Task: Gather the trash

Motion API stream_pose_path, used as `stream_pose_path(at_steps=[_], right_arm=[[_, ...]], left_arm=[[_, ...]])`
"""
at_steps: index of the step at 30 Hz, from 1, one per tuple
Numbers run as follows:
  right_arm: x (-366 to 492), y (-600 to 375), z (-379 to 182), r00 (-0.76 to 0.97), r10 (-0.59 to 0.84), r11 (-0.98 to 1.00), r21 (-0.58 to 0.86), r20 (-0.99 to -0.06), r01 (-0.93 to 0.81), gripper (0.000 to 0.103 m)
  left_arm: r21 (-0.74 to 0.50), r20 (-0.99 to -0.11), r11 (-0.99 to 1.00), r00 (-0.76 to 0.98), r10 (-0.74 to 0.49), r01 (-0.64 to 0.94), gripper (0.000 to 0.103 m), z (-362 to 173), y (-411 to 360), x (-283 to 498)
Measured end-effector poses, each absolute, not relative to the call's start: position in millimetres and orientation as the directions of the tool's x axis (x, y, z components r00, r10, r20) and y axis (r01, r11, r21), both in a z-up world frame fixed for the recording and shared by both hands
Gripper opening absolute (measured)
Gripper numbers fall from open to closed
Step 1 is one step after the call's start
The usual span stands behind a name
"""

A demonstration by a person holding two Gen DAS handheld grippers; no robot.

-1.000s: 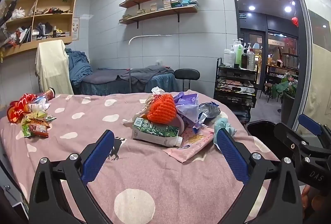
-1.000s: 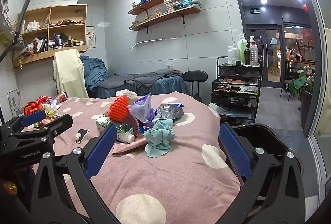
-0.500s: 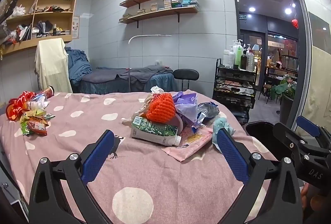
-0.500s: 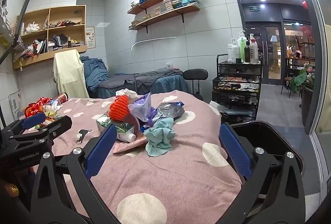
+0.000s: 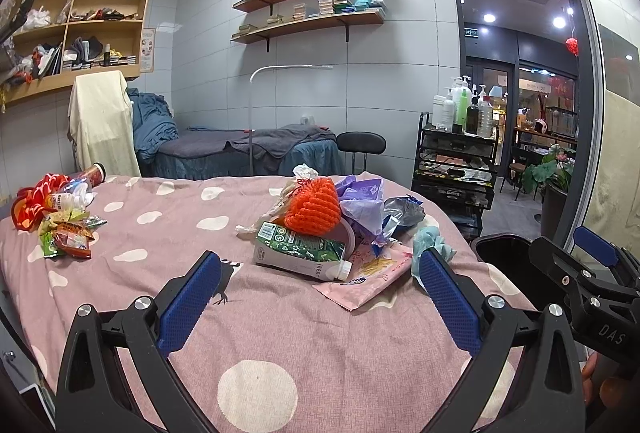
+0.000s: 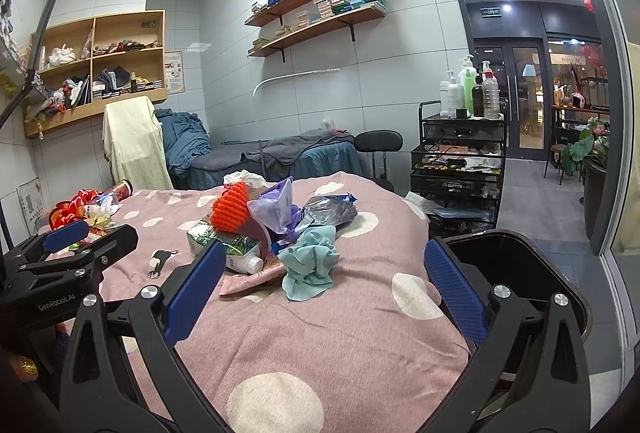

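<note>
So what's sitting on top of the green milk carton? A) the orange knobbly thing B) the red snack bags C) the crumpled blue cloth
A: the orange knobbly thing rests on the green milk carton, while the crumpled blue cloth lies apart on the bedspread.

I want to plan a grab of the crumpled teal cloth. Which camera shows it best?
The right wrist view: the teal cloth lies whole and unobstructed between the open right tongs, at the front of the trash pile. In the left wrist view, only its top peeks out behind a blue pad of the left tongs.
</note>
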State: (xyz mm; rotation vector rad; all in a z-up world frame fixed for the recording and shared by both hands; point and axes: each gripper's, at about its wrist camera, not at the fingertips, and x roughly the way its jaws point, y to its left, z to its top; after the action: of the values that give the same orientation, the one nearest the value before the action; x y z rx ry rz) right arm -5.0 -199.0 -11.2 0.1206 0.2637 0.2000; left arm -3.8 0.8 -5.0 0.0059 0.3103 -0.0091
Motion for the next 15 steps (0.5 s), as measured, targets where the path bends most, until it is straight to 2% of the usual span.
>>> stream_pose_path(at_steps=[15], right_arm=[[-1.7,-199.3,-13.3,0.942,0.216,0.971,0.154,-0.257,-0.181,0.098]], left_arm=[[-0.008,-0.329,1.0,0.944,-0.008,0.006,0.098,-7.2,4.2,-1.1]])
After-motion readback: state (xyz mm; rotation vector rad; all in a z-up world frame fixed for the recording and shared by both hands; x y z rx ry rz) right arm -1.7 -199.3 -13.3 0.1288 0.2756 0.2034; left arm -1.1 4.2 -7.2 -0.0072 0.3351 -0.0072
